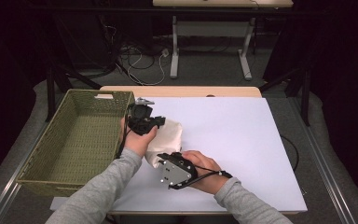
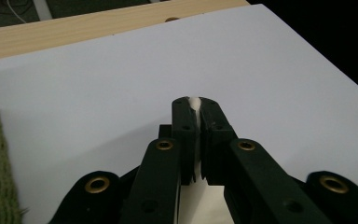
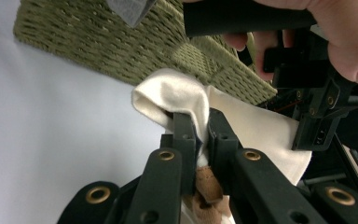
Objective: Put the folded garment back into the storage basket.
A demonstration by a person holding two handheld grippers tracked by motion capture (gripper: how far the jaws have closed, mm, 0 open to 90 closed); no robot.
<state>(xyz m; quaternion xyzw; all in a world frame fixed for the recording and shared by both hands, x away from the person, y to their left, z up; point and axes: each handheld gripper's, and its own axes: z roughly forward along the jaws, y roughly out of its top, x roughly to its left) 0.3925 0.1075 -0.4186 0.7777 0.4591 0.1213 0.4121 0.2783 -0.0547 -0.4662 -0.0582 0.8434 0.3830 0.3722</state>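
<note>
Both hand-held grippers are clamped on the cream folded cloth (image 1: 167, 135): left hand-held gripper (image 2: 195, 103) jaws closed with a sliver of cream fabric pinched at the tips, right hand-held gripper (image 3: 200, 122) jaws closed on a bunched fold (tan patch visible lower between the jaws, can't tell what it is).

Progress, my read: grip is done on both ends; cloth sits by the worktop's left edge, just beside the olive woven rectangular basket (image 1: 77, 135), not in it yet. Transfer over the basket wall is what's left.

Room: white worktop (image 1: 233, 140) is bare toward its right and far edges. Tight spot is the basket's near wall, close to the left hand.
</note>
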